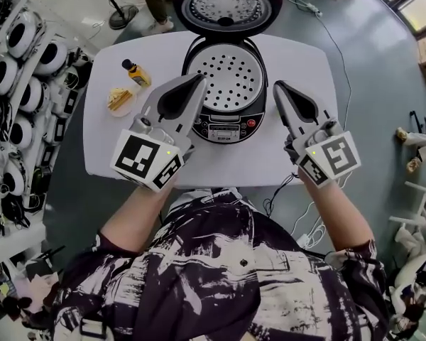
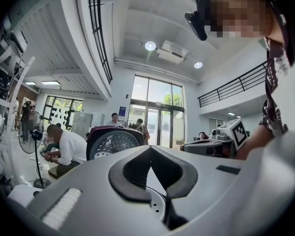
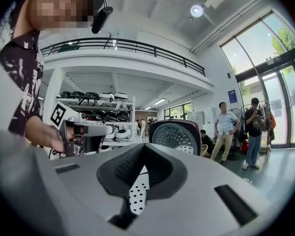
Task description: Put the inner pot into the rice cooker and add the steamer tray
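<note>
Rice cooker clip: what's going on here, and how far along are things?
A person holds a gripper in each hand over a white table. The rice cooker stands with its lid open, and the perforated steamer tray already sits inside. The left gripper and the right gripper hover on either side of the cooker, both shut and holding nothing. Whatever lies under the tray is hidden.
</note>
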Demonstrator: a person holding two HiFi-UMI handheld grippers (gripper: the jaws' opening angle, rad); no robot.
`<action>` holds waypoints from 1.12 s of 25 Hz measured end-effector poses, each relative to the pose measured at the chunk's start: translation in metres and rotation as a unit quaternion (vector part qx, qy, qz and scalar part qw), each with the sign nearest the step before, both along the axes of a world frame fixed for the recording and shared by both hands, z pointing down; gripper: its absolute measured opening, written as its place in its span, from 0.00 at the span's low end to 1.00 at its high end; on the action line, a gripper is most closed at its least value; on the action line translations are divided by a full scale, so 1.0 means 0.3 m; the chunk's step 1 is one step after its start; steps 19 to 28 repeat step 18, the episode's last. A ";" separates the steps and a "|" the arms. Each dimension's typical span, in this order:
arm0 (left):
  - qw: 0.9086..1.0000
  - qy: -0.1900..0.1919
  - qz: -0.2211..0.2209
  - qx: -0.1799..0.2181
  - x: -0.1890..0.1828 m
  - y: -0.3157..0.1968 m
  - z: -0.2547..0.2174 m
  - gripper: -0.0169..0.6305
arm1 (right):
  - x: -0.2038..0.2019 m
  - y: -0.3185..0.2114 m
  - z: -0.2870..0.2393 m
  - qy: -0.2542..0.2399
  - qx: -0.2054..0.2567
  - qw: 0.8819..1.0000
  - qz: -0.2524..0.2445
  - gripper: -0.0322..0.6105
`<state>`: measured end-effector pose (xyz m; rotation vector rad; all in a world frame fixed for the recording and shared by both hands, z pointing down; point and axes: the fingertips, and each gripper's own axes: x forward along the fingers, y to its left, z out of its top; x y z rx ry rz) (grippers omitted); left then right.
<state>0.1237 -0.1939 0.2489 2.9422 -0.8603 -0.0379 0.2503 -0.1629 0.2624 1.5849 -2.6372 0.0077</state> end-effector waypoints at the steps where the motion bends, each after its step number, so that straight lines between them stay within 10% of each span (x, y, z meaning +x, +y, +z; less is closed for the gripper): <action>1: 1.000 0.000 -0.003 0.000 -0.005 0.001 0.002 0.03 | -0.005 -0.002 0.003 0.002 0.000 1.000 -0.003 0.05; 28: 1.000 -0.001 -0.026 0.004 -0.044 0.027 -0.006 0.03 | -0.024 -0.014 -0.005 0.006 0.002 1.000 -0.019 0.05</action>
